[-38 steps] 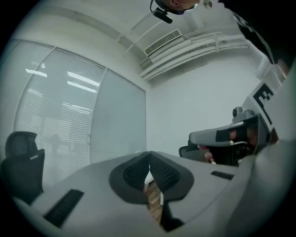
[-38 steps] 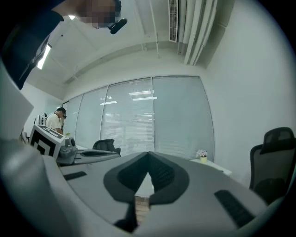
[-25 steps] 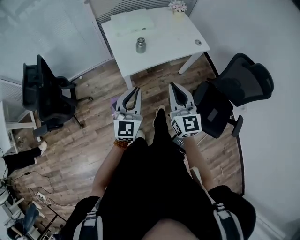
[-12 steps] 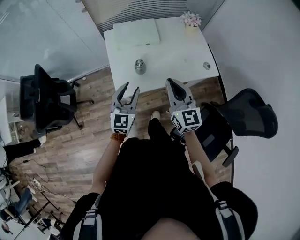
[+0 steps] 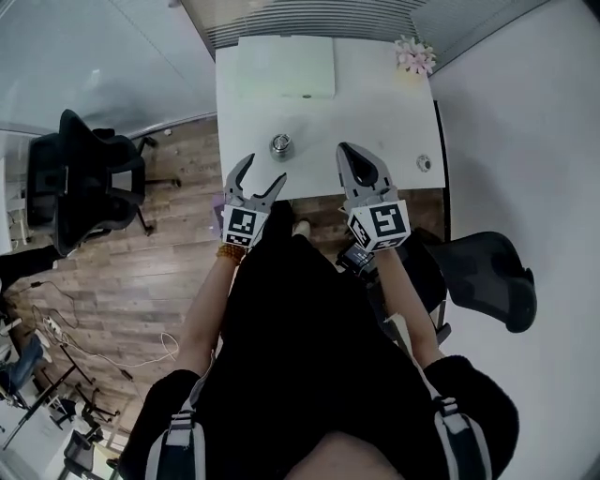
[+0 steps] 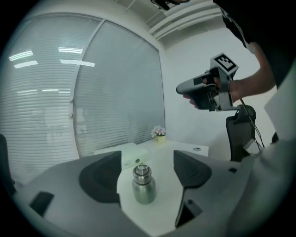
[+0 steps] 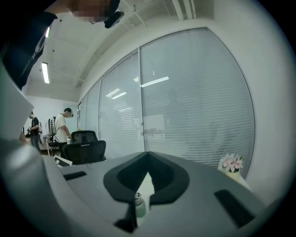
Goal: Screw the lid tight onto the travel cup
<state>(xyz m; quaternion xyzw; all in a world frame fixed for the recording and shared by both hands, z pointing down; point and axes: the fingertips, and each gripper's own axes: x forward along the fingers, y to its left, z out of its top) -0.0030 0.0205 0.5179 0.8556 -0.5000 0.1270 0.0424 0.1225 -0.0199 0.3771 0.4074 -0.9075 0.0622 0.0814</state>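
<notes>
**Asker:** What is closest to the person?

**Onlooker:** Two hand-held tools, held out in front of the body. The left claw [image 5: 263, 169] has just been opening, and its jaws now stand wide apart with nothing between the pads. The right claw [image 5: 352, 155] has its jaws pressed together and is empty. Both tips appear just over the near edge of the white tabletop [image 5: 375, 117].

**Asker:** And where is the travel cup?

**Onlooker:** The travel cup [image 5: 280, 144], a small steel one, stands upright on the tabletop a little past that edge, with its long axis vertical. It lies ahead of the left claw and a shade to its right, well to the left of the right claw's line. So the left hand is the nearer one. Seen along the left jaws, the cup is framed in the gap but sits beyond the pads, not touching them. The lid [image 6: 141, 170] sits on top and has a small ring. I cannot tell how tight it is.

**Asker:** Is there room to work?

**Onlooker:** I judge so. There is bare surface all round the cup. A flat white box [image 5: 289, 67] lies well behind it, and a flower pot [image 5: 414, 54] sits at the far right corner. A black office chair [image 5: 80, 178] stands well off to the left, and a second chair [image 5: 492, 272] stands by the person's right. Beyond the tabletop are window blinds [image 5: 309, 17].
</notes>
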